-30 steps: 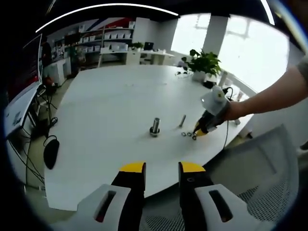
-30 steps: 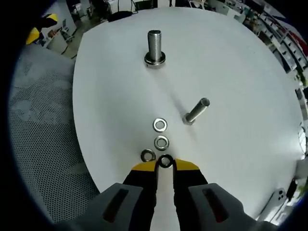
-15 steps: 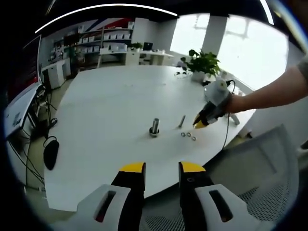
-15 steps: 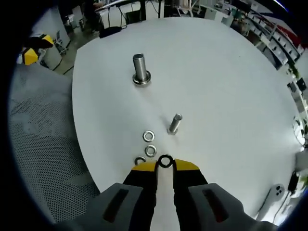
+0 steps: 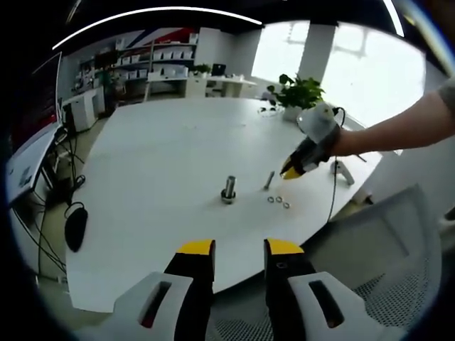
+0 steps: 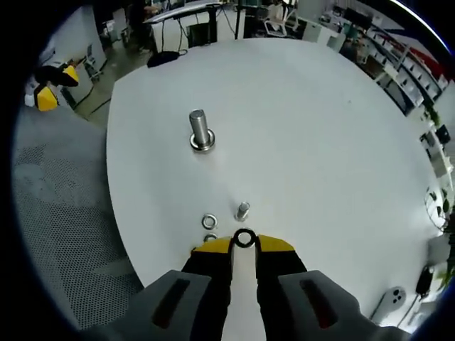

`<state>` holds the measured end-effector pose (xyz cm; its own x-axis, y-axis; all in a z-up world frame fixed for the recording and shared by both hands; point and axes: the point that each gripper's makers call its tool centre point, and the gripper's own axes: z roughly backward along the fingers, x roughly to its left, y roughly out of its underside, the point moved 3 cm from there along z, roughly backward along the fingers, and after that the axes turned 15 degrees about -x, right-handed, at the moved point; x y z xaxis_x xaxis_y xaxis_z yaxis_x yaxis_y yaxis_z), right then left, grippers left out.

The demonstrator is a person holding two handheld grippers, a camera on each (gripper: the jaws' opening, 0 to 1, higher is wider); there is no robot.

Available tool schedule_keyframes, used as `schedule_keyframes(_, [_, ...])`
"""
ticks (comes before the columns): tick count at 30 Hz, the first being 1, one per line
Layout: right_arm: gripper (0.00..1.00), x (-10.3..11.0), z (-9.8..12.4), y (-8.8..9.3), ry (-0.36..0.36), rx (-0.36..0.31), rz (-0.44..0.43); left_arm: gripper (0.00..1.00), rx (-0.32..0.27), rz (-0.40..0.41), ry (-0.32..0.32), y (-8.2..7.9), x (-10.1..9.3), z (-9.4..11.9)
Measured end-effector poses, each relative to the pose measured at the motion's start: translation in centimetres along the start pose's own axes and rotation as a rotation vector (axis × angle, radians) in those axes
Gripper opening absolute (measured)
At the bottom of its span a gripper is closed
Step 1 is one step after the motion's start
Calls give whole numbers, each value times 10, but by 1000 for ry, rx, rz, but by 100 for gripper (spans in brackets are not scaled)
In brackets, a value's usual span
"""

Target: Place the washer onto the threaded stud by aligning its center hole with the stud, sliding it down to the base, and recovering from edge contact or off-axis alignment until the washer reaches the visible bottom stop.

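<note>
Steel threaded stud (image 6: 201, 131) stands upright, ahead and left of the right gripper (image 6: 244, 244), which pinches a small dark ring washer (image 6: 244, 238). Left gripper (image 5: 239, 246) waits farther back, jaws apart, holding nothing.

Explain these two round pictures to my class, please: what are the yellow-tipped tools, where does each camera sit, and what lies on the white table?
A person holds a two-jaw gripper in each hand, and a fisheye camera rides on each. In the left gripper view, the left gripper waits open before the white round table, with the right gripper raised above it. In the right gripper view, the right gripper pinches a dark washer. On the table stand a large threaded stud, a smaller bolt and spare washers.
</note>
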<state>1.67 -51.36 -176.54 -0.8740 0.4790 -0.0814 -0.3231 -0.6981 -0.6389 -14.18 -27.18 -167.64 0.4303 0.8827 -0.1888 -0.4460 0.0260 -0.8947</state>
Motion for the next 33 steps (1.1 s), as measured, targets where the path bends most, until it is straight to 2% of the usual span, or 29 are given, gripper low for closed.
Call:
schedule_keyframes(7, [13, -1, -2, -16, -12, -24, 24, 25, 3, -1, 2, 1, -1, 0])
schedule_keyframes(17, [13, 3, -13, -23, -24, -8, 54, 25, 8, -4, 13, 1, -3, 0])
schedule_keyframes(33, [13, 2, -27, -11, -31, 63, 85, 25, 6, -5, 23, 0, -3, 1])
